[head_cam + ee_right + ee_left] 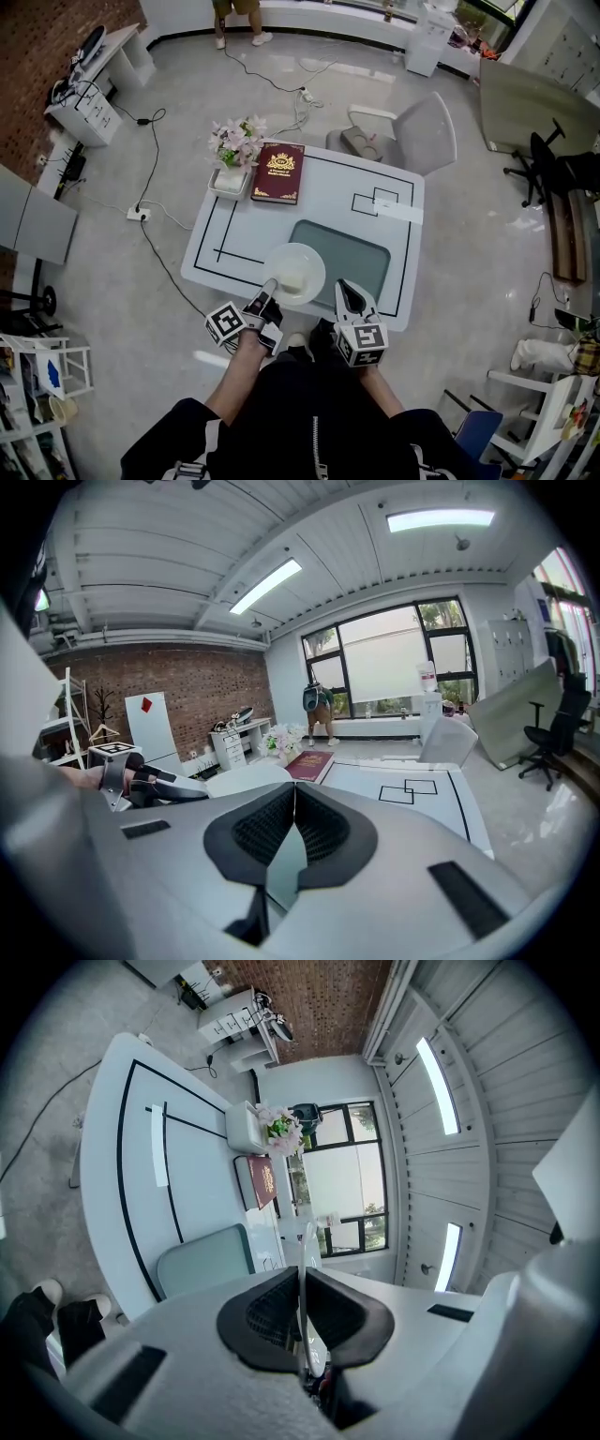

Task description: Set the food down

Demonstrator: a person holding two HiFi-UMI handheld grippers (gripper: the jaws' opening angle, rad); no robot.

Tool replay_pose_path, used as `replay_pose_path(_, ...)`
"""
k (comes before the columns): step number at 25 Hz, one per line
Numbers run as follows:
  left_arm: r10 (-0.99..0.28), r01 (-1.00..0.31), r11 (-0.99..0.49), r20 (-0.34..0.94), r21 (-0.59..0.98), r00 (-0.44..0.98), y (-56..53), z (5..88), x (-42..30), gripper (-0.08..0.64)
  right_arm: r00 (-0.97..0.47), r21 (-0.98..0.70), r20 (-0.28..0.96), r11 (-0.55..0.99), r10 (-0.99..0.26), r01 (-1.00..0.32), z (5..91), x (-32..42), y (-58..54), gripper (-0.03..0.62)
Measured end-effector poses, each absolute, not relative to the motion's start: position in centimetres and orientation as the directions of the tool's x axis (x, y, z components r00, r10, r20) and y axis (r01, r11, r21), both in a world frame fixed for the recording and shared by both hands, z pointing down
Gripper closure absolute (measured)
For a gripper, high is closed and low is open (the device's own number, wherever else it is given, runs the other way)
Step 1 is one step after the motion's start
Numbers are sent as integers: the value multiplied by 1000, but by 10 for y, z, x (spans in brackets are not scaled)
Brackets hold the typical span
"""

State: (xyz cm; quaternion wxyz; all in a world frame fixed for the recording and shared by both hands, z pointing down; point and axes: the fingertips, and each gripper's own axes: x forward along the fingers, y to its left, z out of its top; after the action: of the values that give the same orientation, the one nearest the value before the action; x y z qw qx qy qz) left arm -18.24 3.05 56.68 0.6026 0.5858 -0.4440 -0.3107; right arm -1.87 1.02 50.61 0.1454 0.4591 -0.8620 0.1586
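Observation:
A white plate with a pale piece of food on it is over the near part of the white table, partly above the teal mat. I cannot tell whether it rests on the table. My left gripper is shut on the plate's near-left rim; in the left gripper view the thin rim runs between the closed pads of the left gripper. My right gripper is just right of the plate, shut with nothing in it. In the right gripper view the right gripper has its pads together, with the plate to its left.
A dark red book and flowers in a white pot stand at the table's far left. A white strip lies at the right. A grey chair is behind the table. Cables run over the floor.

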Motion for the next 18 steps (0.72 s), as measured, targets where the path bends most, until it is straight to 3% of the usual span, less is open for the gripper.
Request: replay_pose_path(18,-898,-162,142,196,976,395,-52,563,-114,541,-579,-169,364,560,-729,-811,503,57,-101,583)
